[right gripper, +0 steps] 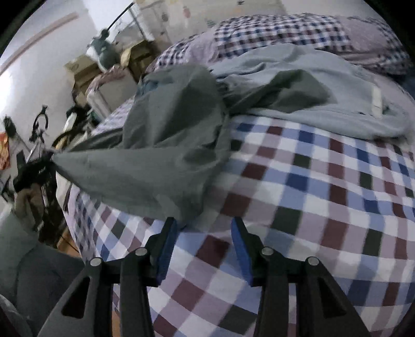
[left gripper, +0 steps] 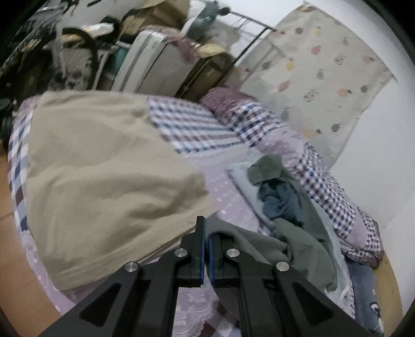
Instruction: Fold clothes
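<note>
So far only the tan garment (left gripper: 109,166) lies folded on the bed (right gripper: 311,197), while the left tongs (left gripper: 206,248) pinch the grey-green garment (right gripper: 166,145) off the heap and the right tongs (right gripper: 205,233) gape empty.

A home bedroom — a bed (left gripper: 197,124) under a checked quilt (right gripper: 311,186), with a suitcase (left gripper: 155,62), cardboard boxes (left gripper: 160,13) and a bicycle (left gripper: 75,54) stored alongside.

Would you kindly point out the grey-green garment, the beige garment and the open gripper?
grey-green garment (right gripper: 166,155): right wrist view, middle of the stretched cloth.
beige garment (left gripper: 103,176): left wrist view, centre of the flat panel.
right gripper (right gripper: 205,228): right wrist view, midway between its blue-padded fingertips.
</note>
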### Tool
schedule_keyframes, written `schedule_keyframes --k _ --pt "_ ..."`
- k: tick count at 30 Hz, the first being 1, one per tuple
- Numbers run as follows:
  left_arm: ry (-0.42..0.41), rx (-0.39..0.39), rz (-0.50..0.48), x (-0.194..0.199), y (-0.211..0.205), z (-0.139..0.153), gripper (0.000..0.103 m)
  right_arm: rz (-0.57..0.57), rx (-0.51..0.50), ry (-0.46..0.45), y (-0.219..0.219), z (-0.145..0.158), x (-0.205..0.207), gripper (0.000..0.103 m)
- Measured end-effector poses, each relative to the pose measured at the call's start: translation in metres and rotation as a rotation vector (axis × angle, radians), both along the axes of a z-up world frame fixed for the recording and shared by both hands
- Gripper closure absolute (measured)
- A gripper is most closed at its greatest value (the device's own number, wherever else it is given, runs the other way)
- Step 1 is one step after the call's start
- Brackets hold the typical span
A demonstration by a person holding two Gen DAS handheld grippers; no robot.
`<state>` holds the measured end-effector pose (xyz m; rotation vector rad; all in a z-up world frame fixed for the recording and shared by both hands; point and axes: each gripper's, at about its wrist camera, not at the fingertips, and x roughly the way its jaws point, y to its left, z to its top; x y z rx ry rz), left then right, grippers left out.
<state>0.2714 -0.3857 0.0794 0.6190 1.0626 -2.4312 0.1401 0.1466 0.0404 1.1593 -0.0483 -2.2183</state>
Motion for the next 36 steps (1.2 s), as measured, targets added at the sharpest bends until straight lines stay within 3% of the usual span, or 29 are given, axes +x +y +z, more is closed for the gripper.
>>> schedule_keyframes --k 4,7,13,16,21,24,28,33,36 --pt "-0.008 0.016 0.004 -0.002 -0.002 -0.006 0.102 -0.001 -0.038 -0.011 -0.01 -0.005 -0.01 0.058" --pt "-0.011 0.043 0.002 -0.002 -0.004 -0.01 0.102 -0.009 -0.092 -0.016 -0.009 0.002 -0.015 0.101" --pt "-0.01 0.087 -0.043 0.004 -0.001 -0.012 0.102 -0.036 -0.18 0.011 0.025 0.047 0.011 0.102" --pt "0.004 0.067 -0.106 0.01 0.015 -0.002 0.102 -0.05 -0.202 0.036 0.048 0.076 0.041 0.102" --pt "-0.034 0.051 -0.225 0.032 0.045 0.005 0.102 -0.067 -0.136 0.068 0.084 0.11 0.094 0.103" --pt "-0.144 0.049 -0.269 0.038 0.059 -0.004 0.102 -0.105 0.09 0.039 0.09 0.099 0.105 0.103" --pt "-0.29 0.048 -0.3 0.042 0.067 -0.014 0.101 -0.252 0.264 -0.03 0.111 0.072 0.101 0.103" --pt "-0.362 0.012 -0.276 0.063 0.066 -0.007 0.092 -0.298 0.242 -0.02 0.111 0.074 0.098 0.099" --pt "-0.356 -0.024 -0.24 0.08 0.056 0.004 0.079 -0.268 0.226 0.022 0.095 0.08 0.093 0.096"
